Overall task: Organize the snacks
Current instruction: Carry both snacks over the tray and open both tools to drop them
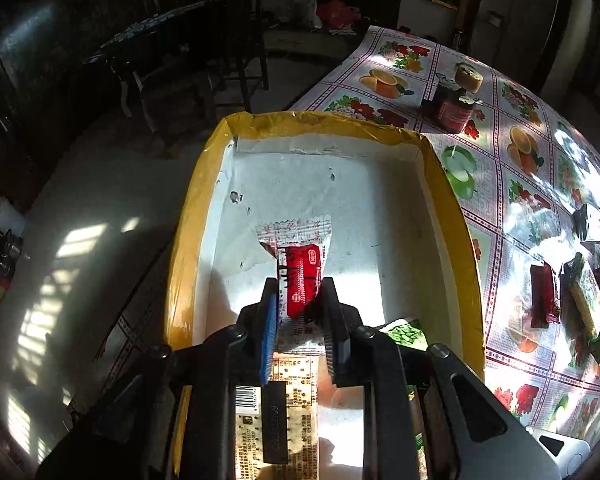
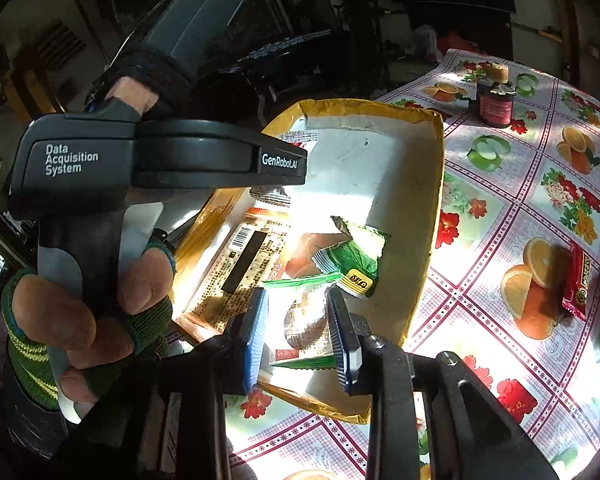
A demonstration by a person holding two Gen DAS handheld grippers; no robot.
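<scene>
A white box with yellow taped rim (image 1: 184,248) (image 2: 432,216) stands at the table's edge. My left gripper (image 1: 300,304) is shut on a red and white snack packet (image 1: 302,280), held over the box's inside. In the right wrist view my right gripper (image 2: 298,320) is shut on a clear, green-edged snack packet (image 2: 306,316) over the box's near end. Inside the box lie a long tan cracker pack with a barcode (image 2: 244,264) (image 1: 296,412) and a green packet (image 2: 356,256) (image 1: 406,332). Loose snacks (image 1: 568,300) lie on the cloth to the right, among them a red bar (image 2: 576,284).
A flowered, fruit-print tablecloth (image 2: 500,184) covers the table. A dark jar with a round cake on top (image 1: 456,108) (image 2: 496,104) stands beyond the box. A gloved hand (image 2: 80,312) holds the left gripper's black body (image 2: 156,160) left of the box. Dark chairs (image 1: 236,64) stand on the floor behind.
</scene>
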